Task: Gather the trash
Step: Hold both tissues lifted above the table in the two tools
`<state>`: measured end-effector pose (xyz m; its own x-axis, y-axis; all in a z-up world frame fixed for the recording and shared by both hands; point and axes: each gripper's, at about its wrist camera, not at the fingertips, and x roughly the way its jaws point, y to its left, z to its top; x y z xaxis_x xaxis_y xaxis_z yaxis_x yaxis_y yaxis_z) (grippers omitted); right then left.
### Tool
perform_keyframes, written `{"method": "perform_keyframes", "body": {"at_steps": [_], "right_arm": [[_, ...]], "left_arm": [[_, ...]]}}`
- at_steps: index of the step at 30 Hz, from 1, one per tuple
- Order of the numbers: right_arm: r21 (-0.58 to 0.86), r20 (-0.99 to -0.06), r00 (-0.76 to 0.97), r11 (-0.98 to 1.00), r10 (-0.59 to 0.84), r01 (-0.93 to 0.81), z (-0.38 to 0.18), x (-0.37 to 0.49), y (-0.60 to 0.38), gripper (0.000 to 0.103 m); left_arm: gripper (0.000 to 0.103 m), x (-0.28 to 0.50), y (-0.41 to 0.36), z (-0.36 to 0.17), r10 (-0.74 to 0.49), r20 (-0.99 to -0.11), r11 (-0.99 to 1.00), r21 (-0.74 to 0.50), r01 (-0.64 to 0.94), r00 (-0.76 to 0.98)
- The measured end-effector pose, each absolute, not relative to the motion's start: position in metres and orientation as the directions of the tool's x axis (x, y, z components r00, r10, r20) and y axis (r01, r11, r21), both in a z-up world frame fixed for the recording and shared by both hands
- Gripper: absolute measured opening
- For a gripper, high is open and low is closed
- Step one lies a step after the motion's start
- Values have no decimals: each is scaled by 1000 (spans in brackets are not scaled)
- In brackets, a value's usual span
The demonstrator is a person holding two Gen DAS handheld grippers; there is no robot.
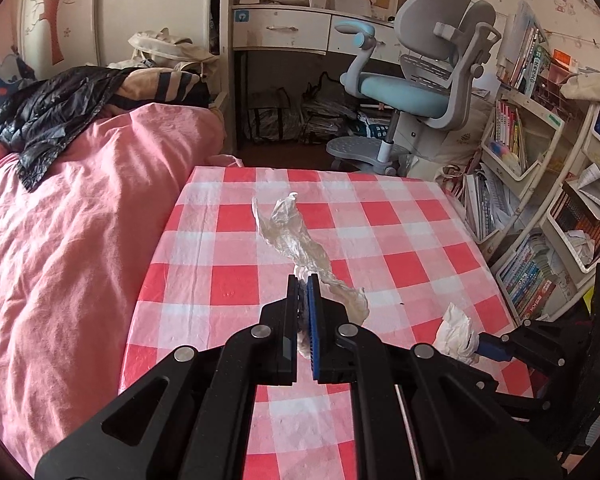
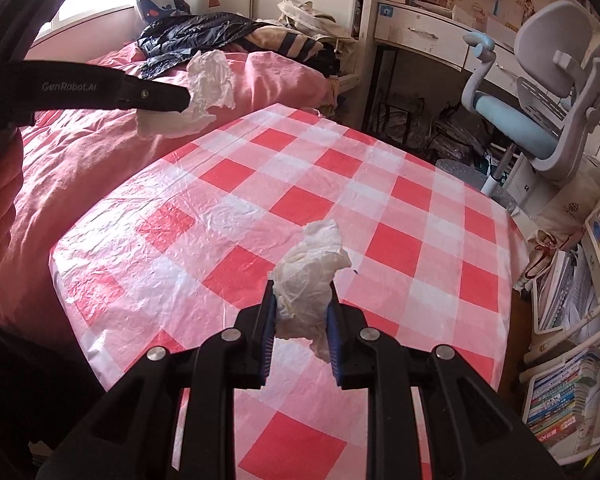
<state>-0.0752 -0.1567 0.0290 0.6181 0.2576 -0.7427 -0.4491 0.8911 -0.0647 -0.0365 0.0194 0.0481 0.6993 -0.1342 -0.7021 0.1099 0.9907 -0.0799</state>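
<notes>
**Both grippers lifted off the checked desk, each with a piece of trash**

The left gripper (image 1: pixel 302 280) has its jaws pressed together on a thin, crinkled clear plastic wrapper (image 1: pixel 296 232). Seen from the left wrist, the wrapper is a long twisted strip: its long axis runs up and away from the jaws, the far end pointing toward the far edge of the desk, while a short tail curls off to the right of the jaws. From the right wrist the same gripper (image 2: pixel 188 100) shows side-on at the left, level, with the wrapper (image 2: pixel 208 80) bunched in a pale clump at its tip, held in the air over the edge of the pink bed (image 2: pixel 80 168).

The right gripper (image 2: pixel 302 292) has its jaws clamped on a crumpled white tissue (image 2: pixel 310 276). The wad stands roughly upright between the blue pads, its longer side running along the fingers, the top bulging past the fingertips and a corner hanging below. In the left wrist view that gripper (image 1: pixel 480 348) enters from the lower right with the tissue (image 1: pixel 456 332) at its tip.

Beneath both lies the desk (image 2: pixel 400 248), covered in a red-and-white checked plastic cloth. Beyond it stand a grey-and-blue chair (image 1: pixel 416 80) and, to the right, crowded bookshelves (image 1: pixel 540 184).
</notes>
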Motion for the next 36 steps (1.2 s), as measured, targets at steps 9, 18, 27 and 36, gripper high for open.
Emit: {"method": "perform_keyframes", "body": {"at_steps": [9,18,27,36], "right_arm": [[-85,-745,617,881,255,-466,27,-77,-145,24],[-85,-743,618,880,256,-467,27,-77,-145,24],[-93,-738,625,879,254,-467,30,-78,-149,24],[-94,-738,625,879,254,-468,29,-78,-150,25]], "left_arm": [[5,-38,27,50,-128,-698,992,-79,101,704],[5,-40,24,51,-129,-697,991,-72,110,705],[5,-37,15,52,-130,-697,991,-63,120,705],[5,-35,10,51,-129,-697,991,-59,123,705]]}}
